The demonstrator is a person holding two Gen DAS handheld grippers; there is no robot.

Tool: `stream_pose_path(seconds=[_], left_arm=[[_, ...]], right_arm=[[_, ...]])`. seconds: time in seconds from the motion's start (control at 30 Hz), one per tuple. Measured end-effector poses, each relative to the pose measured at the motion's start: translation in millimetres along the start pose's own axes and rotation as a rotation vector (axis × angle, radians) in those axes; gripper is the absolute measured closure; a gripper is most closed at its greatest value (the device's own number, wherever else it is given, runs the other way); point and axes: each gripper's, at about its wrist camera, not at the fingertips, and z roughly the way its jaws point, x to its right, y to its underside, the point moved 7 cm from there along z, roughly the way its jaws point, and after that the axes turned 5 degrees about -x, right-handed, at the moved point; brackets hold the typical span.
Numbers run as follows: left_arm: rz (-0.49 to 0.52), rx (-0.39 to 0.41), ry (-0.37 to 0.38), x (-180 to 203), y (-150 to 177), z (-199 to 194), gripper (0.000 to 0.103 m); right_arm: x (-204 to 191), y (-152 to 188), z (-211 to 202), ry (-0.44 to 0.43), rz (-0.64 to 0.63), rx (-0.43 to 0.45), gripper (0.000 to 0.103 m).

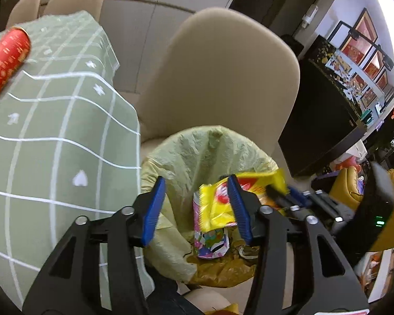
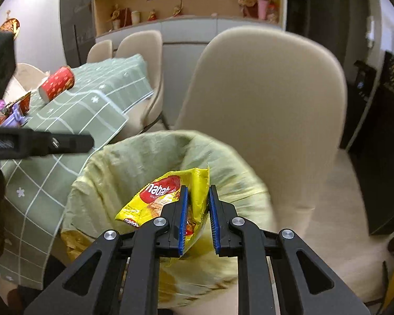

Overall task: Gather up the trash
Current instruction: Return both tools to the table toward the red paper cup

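Both grippers sit over the mouth of a trash bin lined with a pale yellow-green bag (image 2: 134, 162), which stands against a beige chair (image 2: 270, 99) just beside the bench (image 1: 52, 141).

Right gripper (image 2: 198, 218): clenched on a yellow wafer packet (image 2: 157, 199), blue pads pinching one edge of the wrapper; the rest of the packet hangs out to the left, red logo facing up, above the liner opening. In the left wrist view the same packet (image 1: 218, 204) shows beyond the left gripper's right-hand pad, with the right gripper (image 1: 278, 197) coming in from the right edge.

Left gripper (image 1: 197, 204): released, jaws standing well apart, nothing between the pads. Directly under the gap, inside the bin, lies a pink and multicoloured wrapper (image 1: 212, 244) on top of some yellow-brown plastic (image 1: 223, 270) (contents lower down cannot be made out).

Bench: covered with a green checked cloth. A red cylindrical can (image 1: 5, 60) lies on its side near the far end. In the right wrist view, a small cluster of further wrappers (image 2: 10, 113) sits on the cloth to the left of the can, partly hidden by the left gripper's body.

More beige chairs (image 2: 134, 50) stand at the far side of the bench.
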Motion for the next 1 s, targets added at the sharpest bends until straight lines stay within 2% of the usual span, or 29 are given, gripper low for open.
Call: stream_pose_path(seconds=[0.13,0.2,0.27,0.4,0.57,0.67,0.8,0.93,1.0], left_arm=[[0.019,0.070,-0.003,-1.8,1.5,-23.5,0.050],[0.019,0.086,0.000,-3.4,1.8,-31.8,0.049],[0.009,0.103,-0.003,-7.2,1.5,-42.8,0.048],[0.000,0.154,-0.033,-18.8,-1.8,-68.7,0.048],[-0.011,0.231,-0.100,-41.6,0.2,-113.1,0.048],[-0.020,0.276,-0.155,-61.0,7.5,-143.8,0.048],[-0.035,0.329,-0.235,-95.1,25.2,-187.4,0.045],[-0.056,0.392,-0.344,-140.6,52.9,-232.3,0.043],[-0.078,0.410,-0.367,-159.8,62.1,-248.3,0.043]], right_arm=[[-9.3,7.0,16.0,-0.048,0.039,-0.060,0.082],[-11.6,7.0,15.3,-0.046,0.042,-0.054,0.060],[-12.7,3.7,6.6,-0.044,0.036,-0.013,0.051],[-16.6,-11.6,-19.8,-0.037,0.019,0.072,0.051],[-33.2,-27.8,-43.7,-0.044,-0.025,0.112,0.051],[-58.7,-42.0,-58.2,-0.056,-0.075,0.162,0.051],[-105.7,-64.1,-64.6,-0.147,-0.112,0.181,0.051],[-157.1,-93.8,-58.1,-0.223,-0.126,0.207,0.051],[-179.5,-110.2,-48.5,-0.250,-0.116,0.214,0.051]])
